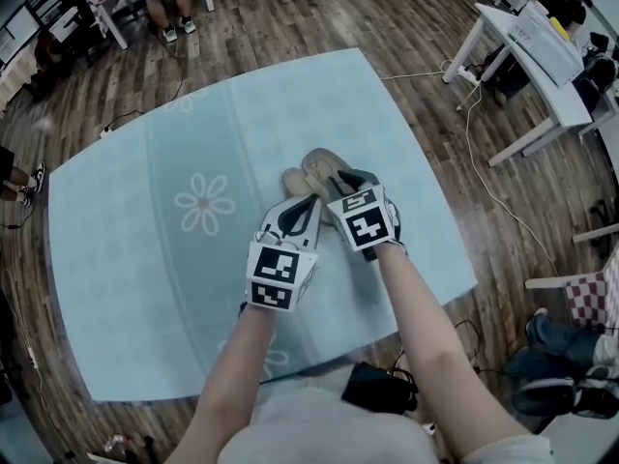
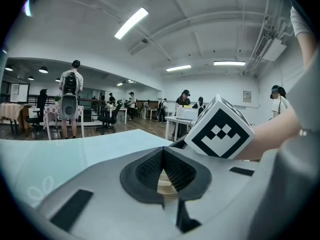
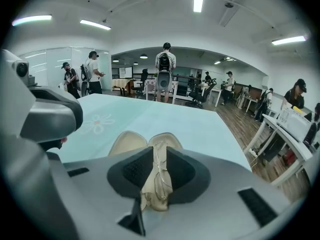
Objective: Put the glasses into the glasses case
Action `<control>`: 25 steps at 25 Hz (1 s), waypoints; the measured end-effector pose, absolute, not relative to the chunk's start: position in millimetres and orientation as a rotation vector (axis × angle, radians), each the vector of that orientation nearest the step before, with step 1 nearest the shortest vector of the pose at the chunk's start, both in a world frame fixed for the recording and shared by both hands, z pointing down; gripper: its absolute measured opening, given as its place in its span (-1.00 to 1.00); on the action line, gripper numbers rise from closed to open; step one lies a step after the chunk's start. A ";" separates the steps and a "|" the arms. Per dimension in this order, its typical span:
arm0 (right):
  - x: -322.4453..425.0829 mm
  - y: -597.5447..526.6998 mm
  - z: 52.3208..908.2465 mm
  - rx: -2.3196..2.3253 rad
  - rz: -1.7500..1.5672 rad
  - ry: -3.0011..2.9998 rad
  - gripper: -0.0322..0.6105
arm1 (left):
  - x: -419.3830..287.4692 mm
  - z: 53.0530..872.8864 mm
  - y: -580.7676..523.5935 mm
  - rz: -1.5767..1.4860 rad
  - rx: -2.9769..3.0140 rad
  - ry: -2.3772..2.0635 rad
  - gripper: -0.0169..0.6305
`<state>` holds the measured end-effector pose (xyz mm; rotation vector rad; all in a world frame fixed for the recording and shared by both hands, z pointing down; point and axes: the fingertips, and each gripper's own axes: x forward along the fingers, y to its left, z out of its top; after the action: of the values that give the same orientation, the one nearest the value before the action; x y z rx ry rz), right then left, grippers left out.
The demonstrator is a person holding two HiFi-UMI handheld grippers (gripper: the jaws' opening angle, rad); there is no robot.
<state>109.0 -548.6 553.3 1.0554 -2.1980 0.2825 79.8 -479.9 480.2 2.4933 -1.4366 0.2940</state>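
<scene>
An open beige glasses case [image 1: 314,167] lies mid-table on the light blue cloth. My right gripper [image 1: 340,184] sits over its near end. In the right gripper view that gripper [image 3: 156,156] is shut on the thin wire glasses [image 3: 161,176], held lengthwise just above the case [image 3: 125,144], whose two halves spread out beyond the jaws. My left gripper [image 1: 302,204] is at the case's near left edge. In the left gripper view its jaws [image 2: 162,156] meet at the tips, with a bit of the beige case [image 2: 167,186] pinched in the gap. The right gripper's marker cube [image 2: 220,129] is close on the right.
The blue cloth [image 1: 145,259] has a flower print [image 1: 204,203] left of the case. A black object [image 1: 382,387] lies at the table's near edge. White desks [image 1: 542,56] and cables are on the floor at right, and people stand far off.
</scene>
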 end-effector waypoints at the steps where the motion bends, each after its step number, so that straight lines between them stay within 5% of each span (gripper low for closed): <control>1: 109.5 -545.6 550.4 1.066 0.282 -2.200 -0.63 | 80.2 478.3 -477.1 0.291 2.500 -1.434 -0.92; 8: 111.8 -521.3 522.0 1.163 0.285 -2.209 -0.88 | 77.9 453.2 -456.3 0.269 2.563 -1.424 -0.92; 25: 114.7 -447.3 435.1 1.358 0.164 -2.368 -0.88 | 80.4 396.1 -402.7 0.210 2.712 -1.422 -0.92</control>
<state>114.7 -447.3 435.1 1.3575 -2.3680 0.1638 80.4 -402.7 396.1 2.7122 -1.4221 0.2102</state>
